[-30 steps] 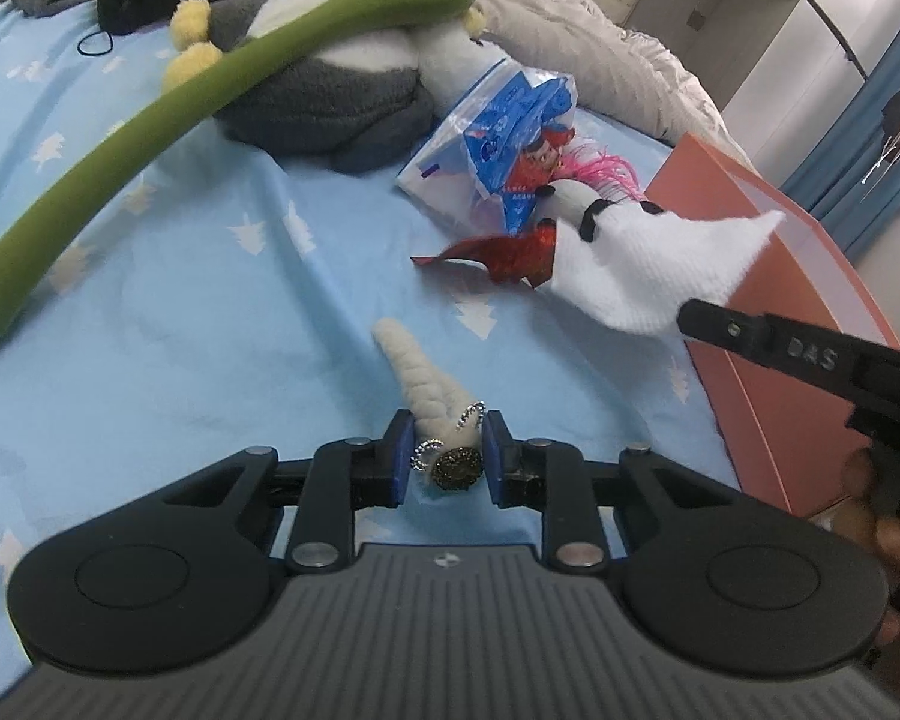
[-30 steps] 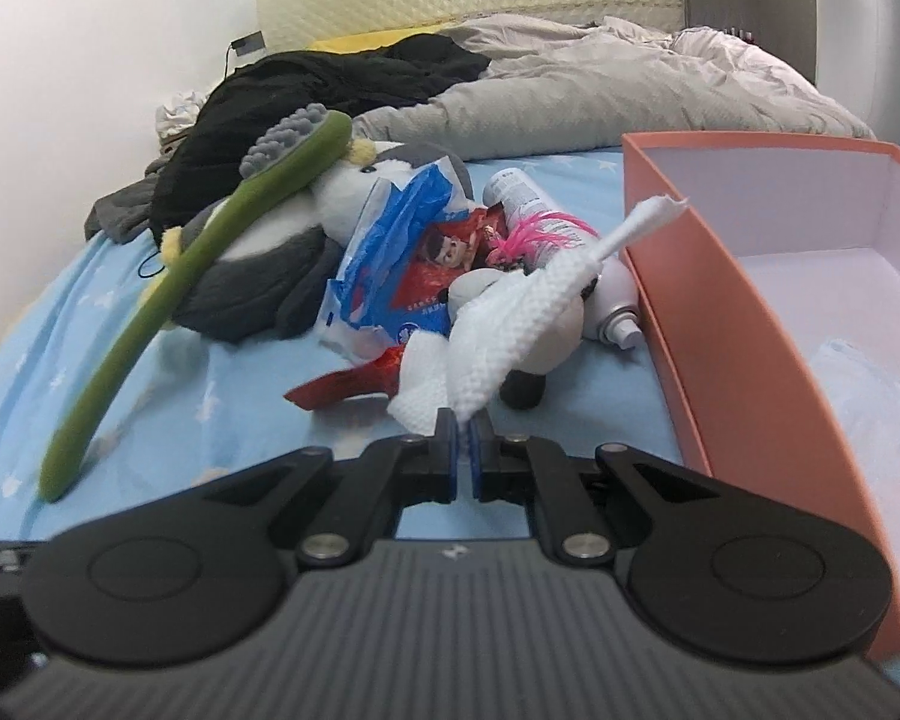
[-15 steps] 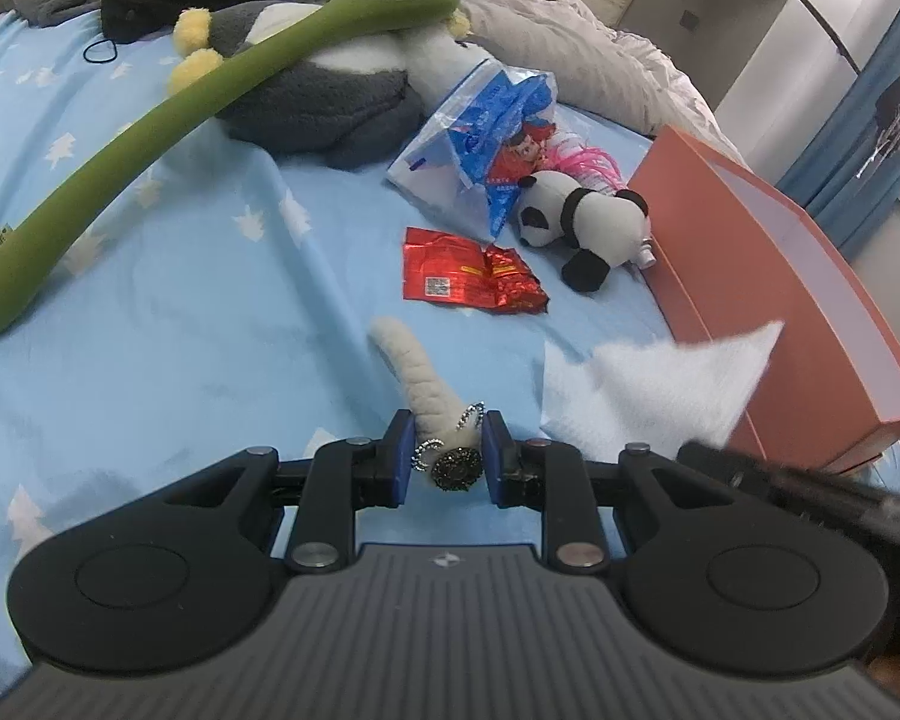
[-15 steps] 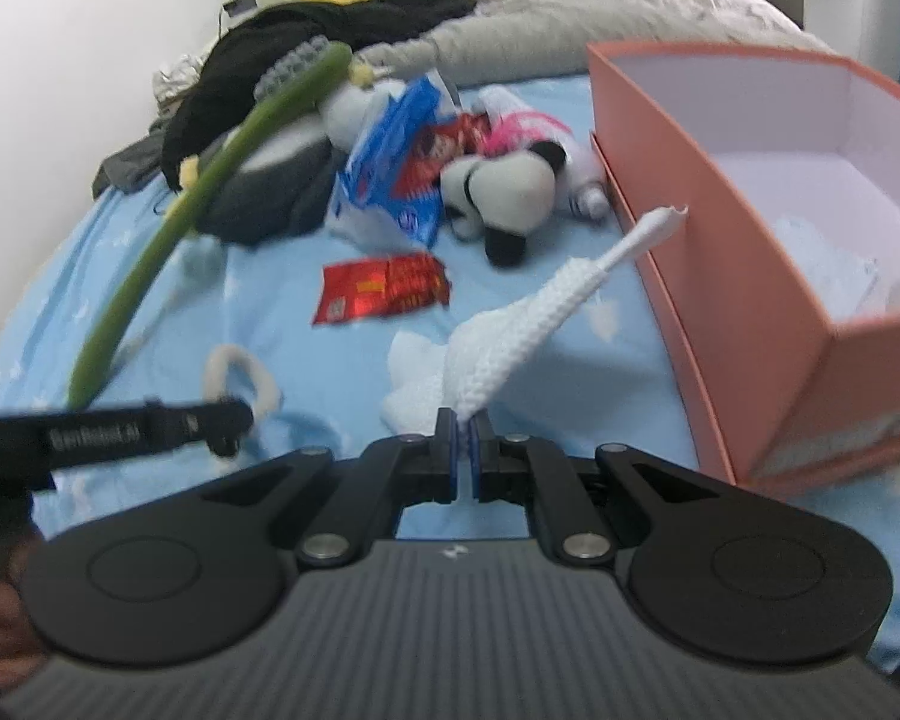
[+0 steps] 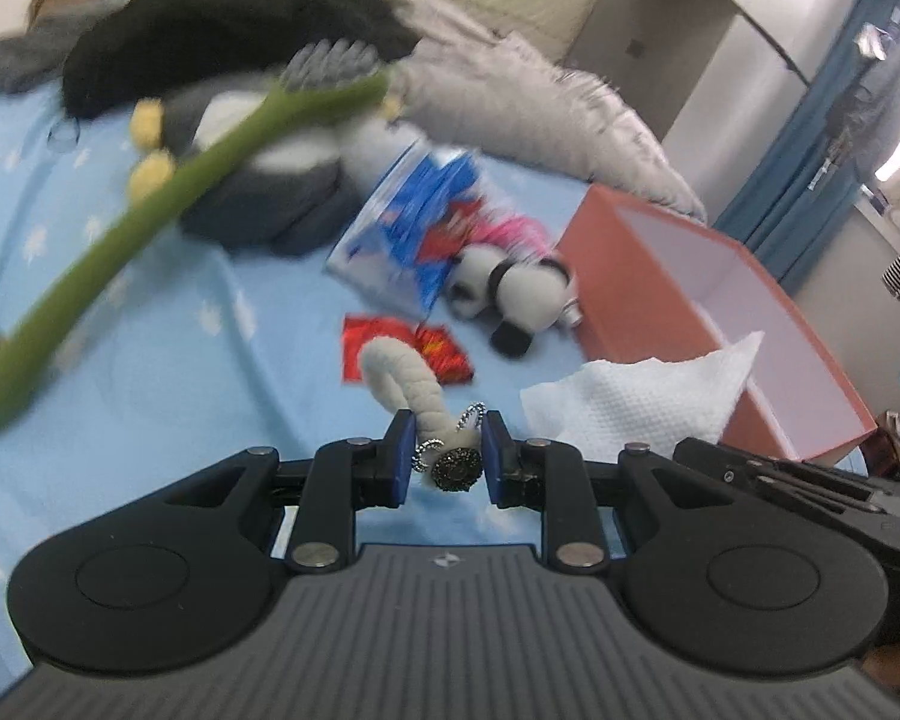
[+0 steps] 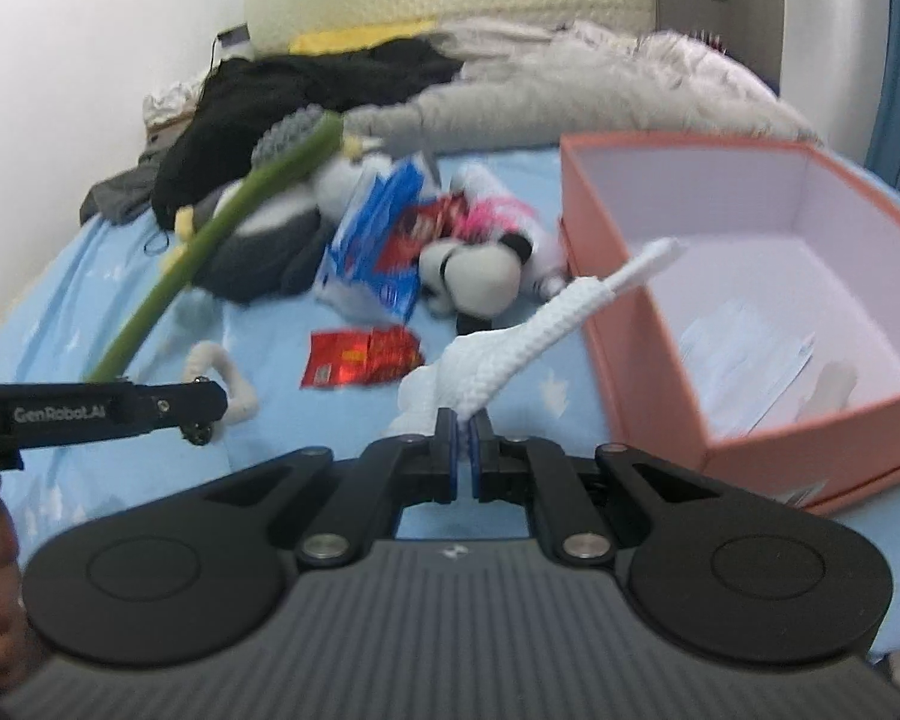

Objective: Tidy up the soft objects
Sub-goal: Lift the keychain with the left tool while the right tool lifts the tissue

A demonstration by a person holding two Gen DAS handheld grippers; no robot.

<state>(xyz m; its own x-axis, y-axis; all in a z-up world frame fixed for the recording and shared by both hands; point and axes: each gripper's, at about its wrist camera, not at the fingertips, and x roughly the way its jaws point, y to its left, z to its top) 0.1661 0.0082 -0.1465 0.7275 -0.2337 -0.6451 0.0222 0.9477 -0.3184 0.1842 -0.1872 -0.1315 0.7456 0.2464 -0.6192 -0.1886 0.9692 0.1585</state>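
My left gripper (image 5: 447, 463) is shut on a cream plush ring (image 5: 403, 383) with a dark round charm and chain, held above the blue bedsheet; it also shows in the right wrist view (image 6: 225, 375). My right gripper (image 6: 463, 450) is shut on a white textured cloth (image 6: 531, 339), which hangs in the air beside the open orange box (image 6: 648, 324). In the left wrist view the cloth (image 5: 636, 399) sits just left of the box (image 5: 642, 282). A panda plush (image 5: 513, 291) lies on the bed against the box.
A long green plush toothbrush (image 5: 150, 228) leans over a grey penguin plush (image 5: 270, 180). A blue plastic bag (image 5: 414, 240) and a red foil packet (image 6: 360, 357) lie on the sheet. Dark clothes and a grey duvet (image 6: 570, 78) pile at the back. White papers lie inside the box.
Both grippers lifted and pulled back from the pile with their loads. The white cloth came off the panda plush and now hangs near the box's front corner.
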